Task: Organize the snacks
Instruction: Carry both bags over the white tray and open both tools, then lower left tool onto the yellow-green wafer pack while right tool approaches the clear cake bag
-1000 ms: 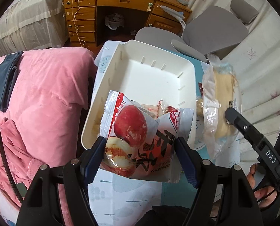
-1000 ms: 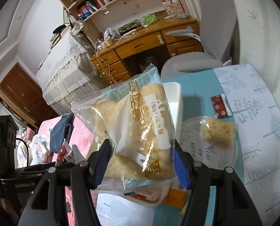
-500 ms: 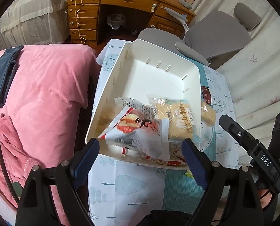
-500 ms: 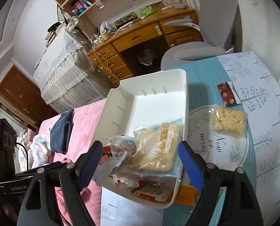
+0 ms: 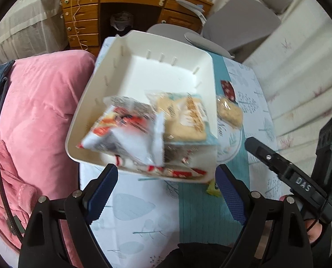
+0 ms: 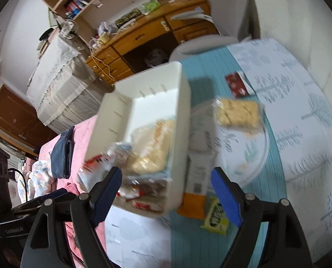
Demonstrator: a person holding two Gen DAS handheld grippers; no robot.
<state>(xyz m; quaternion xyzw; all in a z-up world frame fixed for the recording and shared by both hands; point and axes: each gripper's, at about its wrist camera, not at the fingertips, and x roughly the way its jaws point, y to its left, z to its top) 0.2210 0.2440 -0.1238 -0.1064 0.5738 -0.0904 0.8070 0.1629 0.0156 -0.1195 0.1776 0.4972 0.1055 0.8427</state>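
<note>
Both grippers, left [image 5: 166, 189] and right [image 6: 166, 192], fingers wide and empty above the filled bin [image 5: 166, 51]; next, probably fetch the rice cracker [image 6: 238, 114].

Red-and-white snack packet [image 5: 123, 131] smeared by blur, print unreadable, orange packet [image 6: 193, 197] half hidden behind white bin [image 6: 179, 111]
</note>
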